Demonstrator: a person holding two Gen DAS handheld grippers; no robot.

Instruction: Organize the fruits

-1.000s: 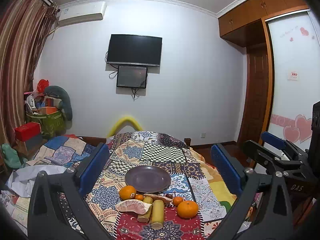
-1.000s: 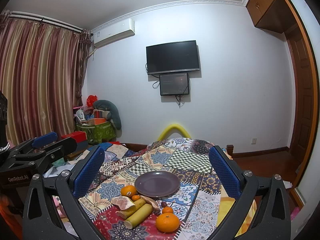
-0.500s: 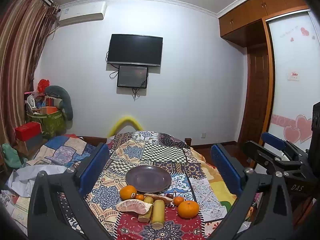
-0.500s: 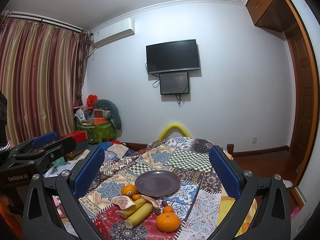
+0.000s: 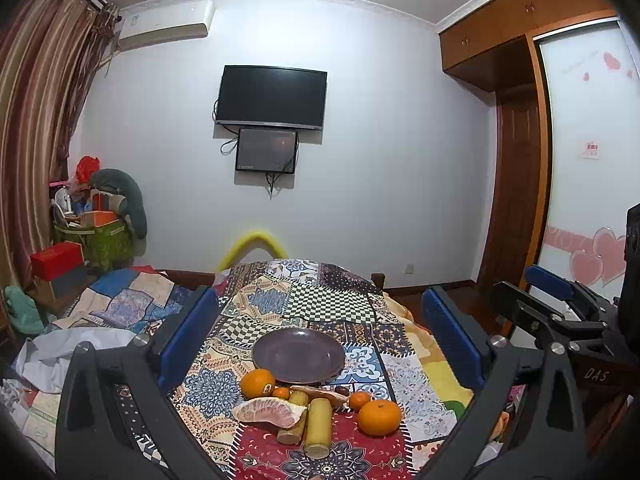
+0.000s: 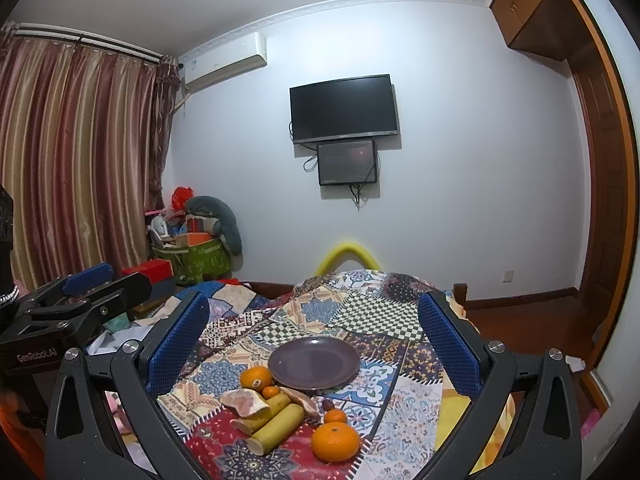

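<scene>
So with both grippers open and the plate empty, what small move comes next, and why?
Probably lower the right gripper toward the large orange: it lies nearest, apart from the piled fruit, and the purple plate holds nothing yet.

Both views have crept a shade upward: the round purple plate (image 5: 298,355) and the large orange (image 5: 379,417) on the patchwork worktop (image 5: 320,300) sit slightly lower in frame than a second ago. Nothing itself moved.
</scene>
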